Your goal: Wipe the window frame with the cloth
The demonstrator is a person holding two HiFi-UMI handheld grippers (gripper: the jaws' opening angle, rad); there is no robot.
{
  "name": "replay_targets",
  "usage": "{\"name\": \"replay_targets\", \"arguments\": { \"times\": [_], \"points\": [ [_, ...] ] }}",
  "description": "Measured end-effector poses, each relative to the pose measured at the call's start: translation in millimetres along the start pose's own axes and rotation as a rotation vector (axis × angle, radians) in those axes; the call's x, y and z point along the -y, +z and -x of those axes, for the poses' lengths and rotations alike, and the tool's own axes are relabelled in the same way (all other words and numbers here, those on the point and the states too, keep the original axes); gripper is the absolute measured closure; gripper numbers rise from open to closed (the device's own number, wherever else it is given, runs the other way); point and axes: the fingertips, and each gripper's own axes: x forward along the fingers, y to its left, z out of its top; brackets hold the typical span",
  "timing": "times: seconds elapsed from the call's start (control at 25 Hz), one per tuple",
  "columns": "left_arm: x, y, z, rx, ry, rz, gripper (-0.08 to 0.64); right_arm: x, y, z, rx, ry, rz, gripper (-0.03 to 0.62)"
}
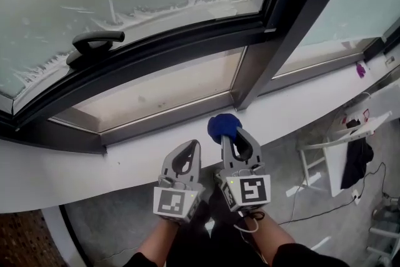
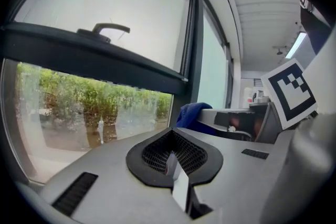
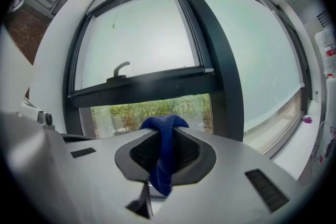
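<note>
Blue cloth [image 1: 222, 126] is pinched in the right tongs [image 1: 234, 136] at lower centre of the head view. It bunches at their tip, just below the foot of the dark window frame [image 1: 253, 78] and over the white sill [image 1: 125, 156]. Between those jaws it hangs as a folded strip. Left tongs [image 1: 191, 148], just beside at the left, are pressed together with nothing between them.

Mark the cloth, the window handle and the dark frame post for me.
cloth [image 1: 222, 126], head view, bunched blue end
window handle [image 1: 94, 40], head view, middle of lever
frame post [image 1: 290, 28], head view, middle of dark bar
</note>
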Motion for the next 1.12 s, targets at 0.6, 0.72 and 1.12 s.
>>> {"name": "replay_targets", "arguments": {
  "times": [0.6,0.72,1.12],
  "points": [
    [-51,-86,-94,0.016,0.063,-0.089,0.554,111,5,-126,0.349,-0.272,-0.203,0.561],
    [-56,-89,-115,0.022,0.043,-0.121,0.554,133,11,-145,0.394,-0.312,-0.227,0.561],
    [-61,-100,-157,-0.003,0.004,-0.171,0.554,172,43,-171,0.559,-0.46,-0.194,0.563]
  ]
}}
